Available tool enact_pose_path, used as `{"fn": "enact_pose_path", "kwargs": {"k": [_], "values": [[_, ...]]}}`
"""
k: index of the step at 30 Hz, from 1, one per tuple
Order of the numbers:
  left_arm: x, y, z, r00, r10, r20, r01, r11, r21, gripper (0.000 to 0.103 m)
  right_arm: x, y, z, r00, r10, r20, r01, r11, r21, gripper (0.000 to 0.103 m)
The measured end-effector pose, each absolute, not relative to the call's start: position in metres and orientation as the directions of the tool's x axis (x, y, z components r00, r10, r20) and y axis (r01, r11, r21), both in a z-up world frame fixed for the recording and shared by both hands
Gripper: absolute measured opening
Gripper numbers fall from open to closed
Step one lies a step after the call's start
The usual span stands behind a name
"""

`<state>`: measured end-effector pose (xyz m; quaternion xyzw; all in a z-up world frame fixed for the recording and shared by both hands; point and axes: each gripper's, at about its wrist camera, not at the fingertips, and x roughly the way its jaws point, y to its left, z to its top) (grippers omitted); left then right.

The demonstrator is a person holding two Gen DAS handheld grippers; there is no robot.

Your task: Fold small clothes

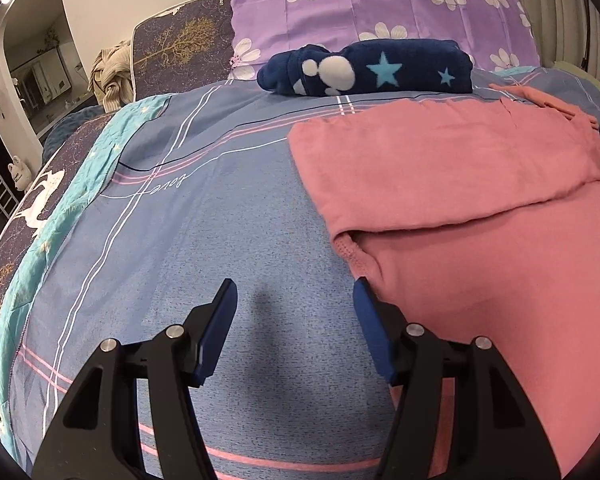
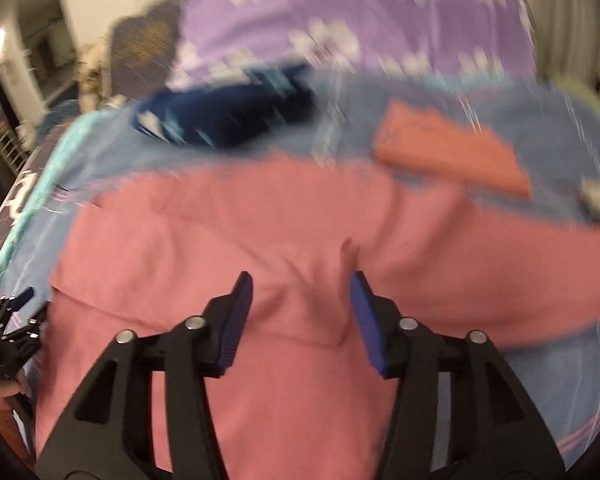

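The pink garment (image 1: 460,184) is spread on the bed (image 1: 228,208), partly folded, one soft layer lapped over another. The left hand-held gripper (image 1: 296,304) is held part-open and empty over bare sheet, just beside the stitched hem. The right hand-held gripper (image 2: 302,300) is poised part-open above the pink cloth, nothing pinched. The thin knit could be bunched or the fold dragged askew if only one layer were caught.

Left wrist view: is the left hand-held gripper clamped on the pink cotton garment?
No: the left hand-held gripper stands open over the bare blue bedsheet, with the pink cotton garment beside it.
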<state>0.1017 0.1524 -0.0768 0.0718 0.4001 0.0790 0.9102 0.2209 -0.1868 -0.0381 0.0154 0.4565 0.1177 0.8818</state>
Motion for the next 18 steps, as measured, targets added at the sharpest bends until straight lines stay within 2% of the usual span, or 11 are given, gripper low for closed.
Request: {"fn": "enact_pose_path", "kwargs": {"k": [6,11,13,16,18], "values": [[0.103,0.157,-0.079,0.656,0.182,-0.733,-0.083,0.982,0.17,0.061,0.217,-0.202,-0.06,0.522,0.249,-0.816,-0.163,0.968,0.192,0.05],[0.111,0.159,-0.078,0.654,0.162,-0.739,-0.092,0.987,0.135,0.061,0.228,-0.202,-0.068,0.465,0.351,-0.812,-0.172,0.936,0.307,0.05],[0.118,0.157,-0.077,0.658,0.142,-0.74,-0.081,0.99,0.117,0.061,0.231,-0.196,-0.072,0.449,0.36,-0.818,-0.175,0.933,0.314,0.028],[0.126,0.16,-0.076,0.657,0.142,-0.741,-0.09,0.99,0.111,0.061,0.226,-0.183,-0.065,0.488,0.342,-0.803,-0.256,0.936,0.243,0.019],[0.132,0.173,-0.081,0.632,0.196,-0.75,-0.16,0.98,0.121,0.061,0.226,-0.18,-0.061,0.526,0.239,-0.816,-0.252,0.96,0.119,0.018]]}}
